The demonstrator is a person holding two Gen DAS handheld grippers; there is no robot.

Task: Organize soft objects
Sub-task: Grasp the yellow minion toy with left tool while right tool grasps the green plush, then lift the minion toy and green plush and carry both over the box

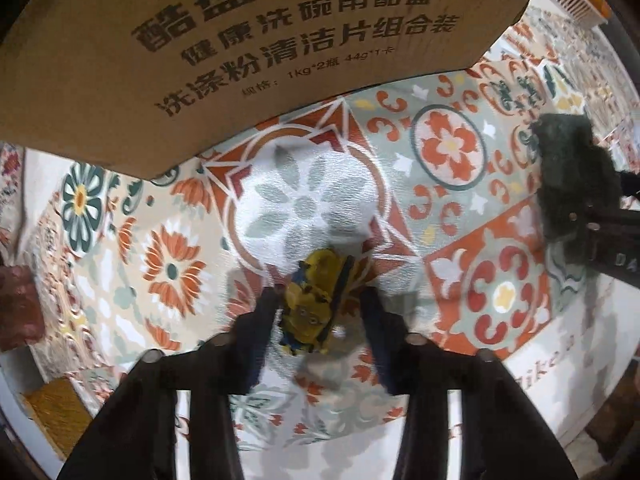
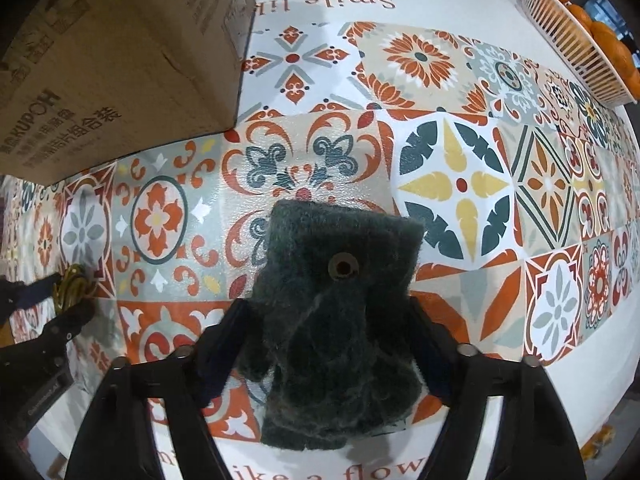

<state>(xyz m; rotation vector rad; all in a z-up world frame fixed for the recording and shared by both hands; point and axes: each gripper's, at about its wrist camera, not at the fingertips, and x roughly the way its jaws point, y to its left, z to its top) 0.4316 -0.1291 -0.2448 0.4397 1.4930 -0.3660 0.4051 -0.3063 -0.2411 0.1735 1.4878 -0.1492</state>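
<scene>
The dark green knitted glove (image 2: 336, 320) sits between the fingers of the right gripper (image 2: 332, 332), which are closed against its sides and hold it above the patterned tablecloth (image 2: 460, 184). The glove carries a round metal eyelet (image 2: 342, 267) near its middle, and its lower end hangs down past the fingers. In the left wrist view the same glove (image 1: 576, 172) appears at the right edge, gripped by the right gripper (image 1: 576, 224).

The yellow minion toy (image 1: 312, 300) lies between the fingers of the left gripper (image 1: 320, 312). The left finger touches the toy's side; a narrow gap shows between the toy and the right finger, so a firm grip cannot be confirmed. Whether the toy rests on the tablecloth (image 1: 304, 200) or is lifted cannot be determined. In the right wrist view the toy (image 2: 70, 286) and left gripper (image 2: 66, 300) appear at the far left edge.

A cardboard box (image 1: 240, 40) with printed Chinese text stands on the tablecloth beyond the toy. A white slatted basket (image 2: 568, 48) holding oranges (image 2: 600, 28) sits at the far right corner, well apart from both grippers.
</scene>
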